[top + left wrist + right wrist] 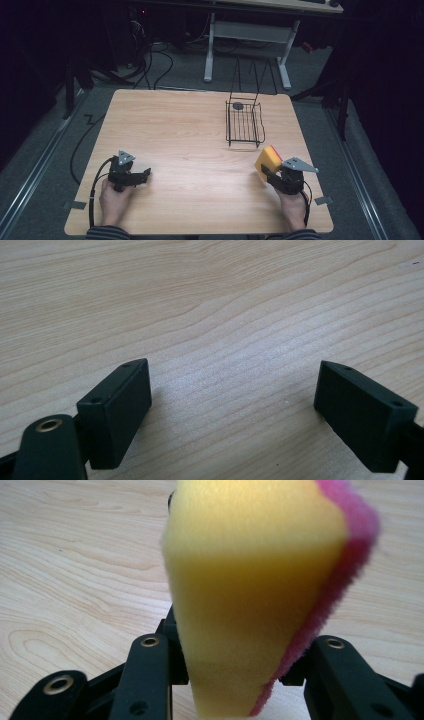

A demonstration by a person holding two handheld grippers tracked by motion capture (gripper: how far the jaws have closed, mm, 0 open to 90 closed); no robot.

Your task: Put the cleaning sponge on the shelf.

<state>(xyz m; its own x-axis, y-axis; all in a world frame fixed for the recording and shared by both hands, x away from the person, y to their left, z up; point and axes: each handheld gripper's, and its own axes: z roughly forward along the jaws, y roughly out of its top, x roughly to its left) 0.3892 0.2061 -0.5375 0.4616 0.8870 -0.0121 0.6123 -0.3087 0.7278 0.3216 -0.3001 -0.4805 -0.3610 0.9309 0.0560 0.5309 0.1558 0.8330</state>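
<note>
The right claw (pixel 270 173), at the lower right of the high view, is clamped on a yellow sponge (pixel 267 159) with a pink scrubbing face. In the right gripper view the two black jaws pinch the sponge's (pixel 250 595) lower end so it narrows there and flares toward the top of the frame, the pink layer running along its right edge. The sponge stands with its long axis pointing out and away from the claw, toward the upper left in the high view, tilted off the worktop (pixel 185 135) rather than lying flat.

The left claw (pixel 141 176), at the lower left, sits with its jaws apart and nothing between them, just bare wood grain below.

The step in hand looks like carrying the picked-up sponge. The black wire basket (pixel 244 124), up and left of the sponge, seems the likely goal; reaching it would call for lifting over its rim before letting go.
</note>
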